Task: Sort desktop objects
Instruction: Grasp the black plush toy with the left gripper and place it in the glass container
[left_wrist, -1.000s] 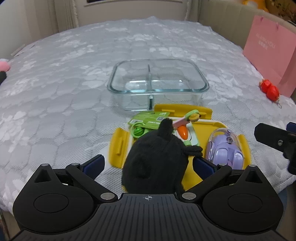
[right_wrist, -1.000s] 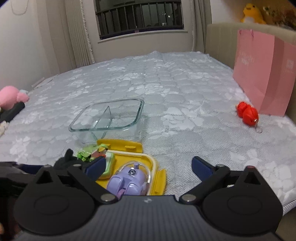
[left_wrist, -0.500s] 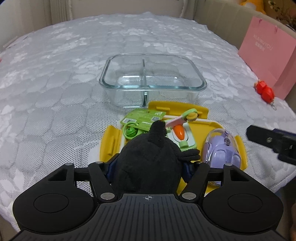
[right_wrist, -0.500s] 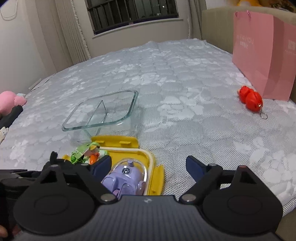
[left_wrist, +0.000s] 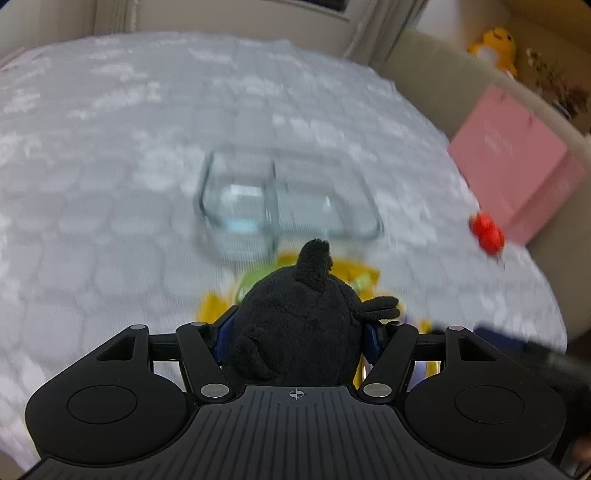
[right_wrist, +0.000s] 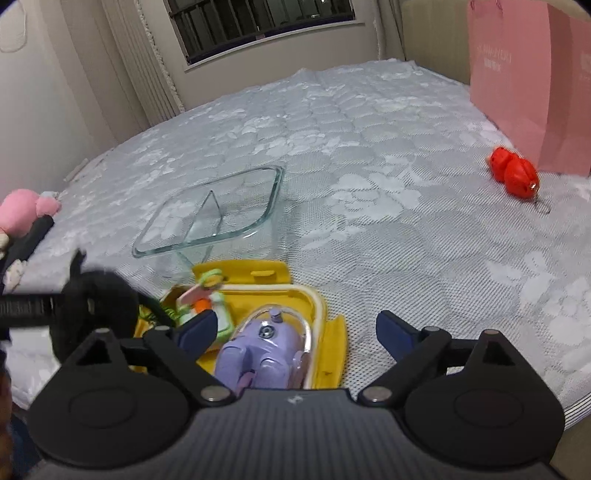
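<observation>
My left gripper is shut on a black plush toy and holds it above the yellow lid tray; the view is blurred. The toy also shows at the left in the right wrist view. A two-compartment glass container stands behind the tray, also in the right wrist view. My right gripper is open over the tray, above a purple mouse. Green and orange small items lie in the tray's left part.
A red keychain toy lies at the right by a pink paper bag. A pink plush sits at the left edge of the grey patterned bed cover. The bed's front edge is close below the tray.
My left gripper closed on the black plush toy and lifted it off the tray. The right gripper moved slightly forward over the mouse and stayed open.
</observation>
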